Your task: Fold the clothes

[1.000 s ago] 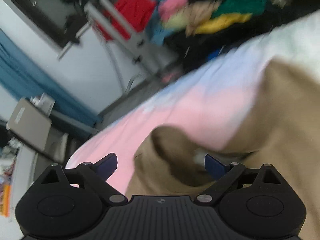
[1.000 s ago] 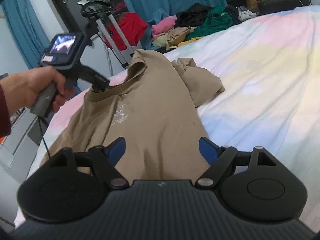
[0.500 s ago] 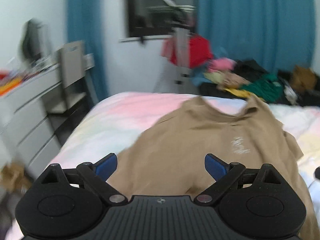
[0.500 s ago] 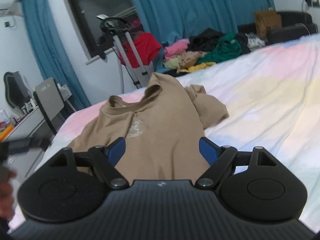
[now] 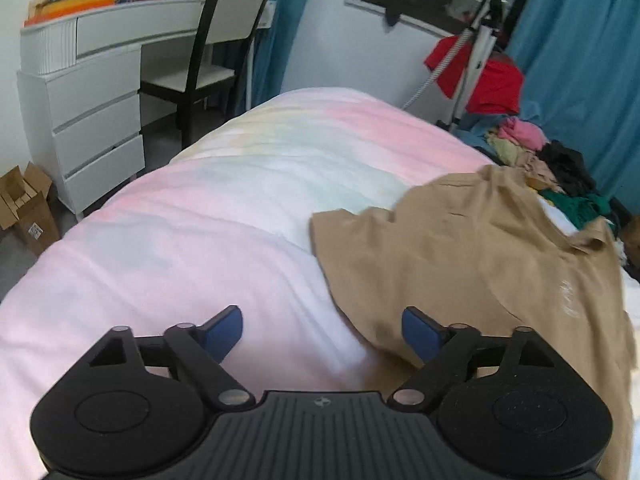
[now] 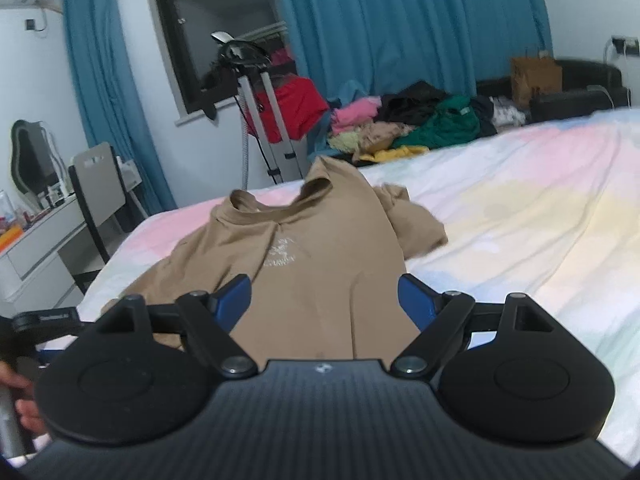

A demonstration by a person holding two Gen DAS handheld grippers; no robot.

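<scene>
A tan T-shirt [image 6: 312, 264] with a small white chest print lies front up on the pastel bed [image 6: 540, 220], collar at the far end, its right sleeve crumpled. In the left wrist view the shirt [image 5: 472, 264] lies at the right, one sleeve spread toward the middle. My left gripper [image 5: 322, 334] is open and empty, low over the bedsheet by the shirt's left edge. My right gripper [image 6: 324, 300] is open and empty above the shirt's lower part.
A pile of mixed clothes [image 6: 404, 128] lies beyond the bed's far edge, beside a garment steamer stand [image 6: 264, 120] with red cloth. A white desk with drawers [image 5: 88, 100] and a chair [image 5: 212, 52] stand left of the bed. Cardboard boxes [image 5: 24, 208] sit on the floor.
My left gripper has pulled back from the shirt's collar, swung left and come down near the bed by the shirt's left side. My right gripper has drawn back and tilted up. Both stay open.
</scene>
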